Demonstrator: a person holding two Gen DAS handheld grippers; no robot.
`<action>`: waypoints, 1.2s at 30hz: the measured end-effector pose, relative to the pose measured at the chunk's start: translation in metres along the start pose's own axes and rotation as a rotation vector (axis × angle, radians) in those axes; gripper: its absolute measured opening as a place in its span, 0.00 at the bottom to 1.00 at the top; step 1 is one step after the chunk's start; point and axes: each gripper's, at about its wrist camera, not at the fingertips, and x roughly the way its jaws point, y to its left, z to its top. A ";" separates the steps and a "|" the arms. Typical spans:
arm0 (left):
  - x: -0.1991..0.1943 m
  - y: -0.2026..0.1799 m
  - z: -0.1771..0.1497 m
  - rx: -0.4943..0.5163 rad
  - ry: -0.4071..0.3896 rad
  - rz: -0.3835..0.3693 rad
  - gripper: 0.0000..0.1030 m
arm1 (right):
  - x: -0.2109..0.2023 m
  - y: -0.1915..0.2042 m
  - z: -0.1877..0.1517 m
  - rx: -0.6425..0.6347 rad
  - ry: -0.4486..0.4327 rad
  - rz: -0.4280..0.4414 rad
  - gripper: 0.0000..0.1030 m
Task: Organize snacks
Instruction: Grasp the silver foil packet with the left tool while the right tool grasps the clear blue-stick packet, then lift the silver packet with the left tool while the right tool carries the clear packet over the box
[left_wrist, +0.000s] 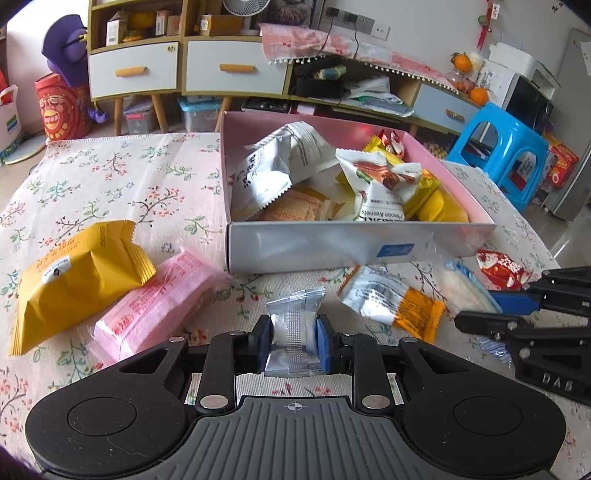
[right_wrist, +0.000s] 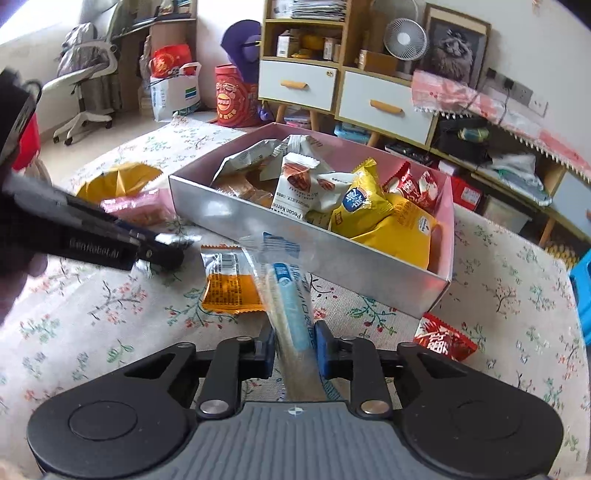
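A silver box with a pink inside stands on the flowered cloth and holds several snack packs. My left gripper is shut on a small clear sachet with white contents, low over the cloth in front of the box. My right gripper is shut on a clear packet with a blue stripe, held upright before the box. In the left wrist view the right gripper enters from the right. Loose on the cloth lie a yellow pack, a pink pack, a white and orange pack and a red pack.
Behind the table stand a cabinet with white drawers, a blue stool, a red tub and an office chair. The table's far edge runs just behind the box. The left gripper's arm crosses the left of the right wrist view.
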 end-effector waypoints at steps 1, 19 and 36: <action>-0.001 -0.001 -0.001 -0.001 0.004 0.000 0.22 | -0.001 -0.001 0.002 0.019 0.006 0.006 0.08; -0.022 -0.002 0.004 -0.056 0.016 -0.041 0.22 | -0.016 -0.019 0.020 0.294 0.027 0.061 0.07; -0.039 0.005 0.040 -0.148 -0.082 -0.060 0.22 | -0.028 -0.057 0.049 0.547 -0.065 -0.030 0.07</action>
